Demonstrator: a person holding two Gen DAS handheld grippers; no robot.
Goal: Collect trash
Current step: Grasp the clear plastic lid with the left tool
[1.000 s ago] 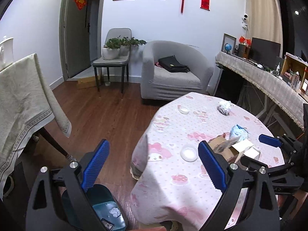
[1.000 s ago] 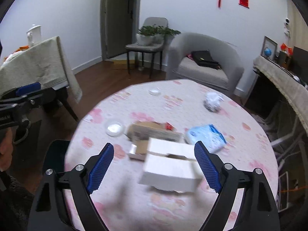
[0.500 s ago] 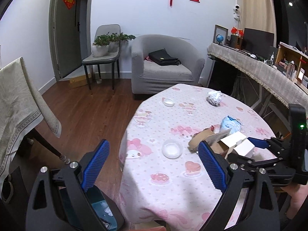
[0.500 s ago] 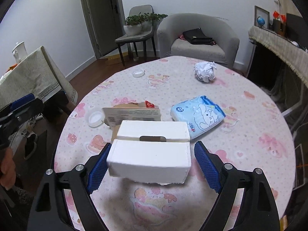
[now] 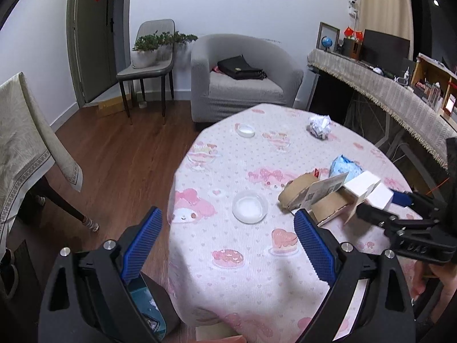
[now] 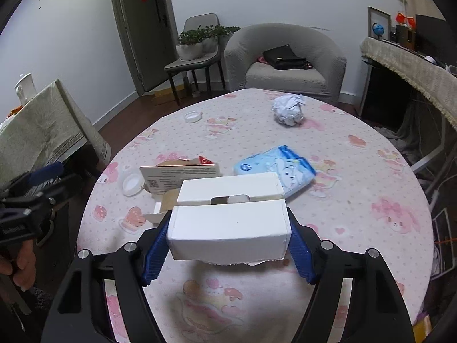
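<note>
A white cardboard box (image 6: 228,223) with a torn lower edge lies between the blue pads of my right gripper (image 6: 228,221). Its jaws are closing and both pads touch the box's ends. Seen from the left wrist, the box (image 5: 368,190) and right gripper (image 5: 382,204) are at the table's right. My left gripper (image 5: 227,215) hangs open and empty over the near left table edge, above a white lid (image 5: 250,207). Other trash on the table is an opened brown carton (image 6: 182,174), a blue tissue pack (image 6: 275,168) and a crumpled paper ball (image 6: 288,108).
A dark bin with a teal liner (image 5: 148,311) stands on the floor under my left gripper. The round table (image 6: 371,171) has a pink cloth and a second lid (image 6: 192,117). A draped table (image 5: 20,143), a chair, a grey armchair (image 5: 242,85) and a long shelf surround it.
The right gripper moved forward around the white box and its jaws narrowed onto it. The left gripper shifted toward the table and dipped, still open.
</note>
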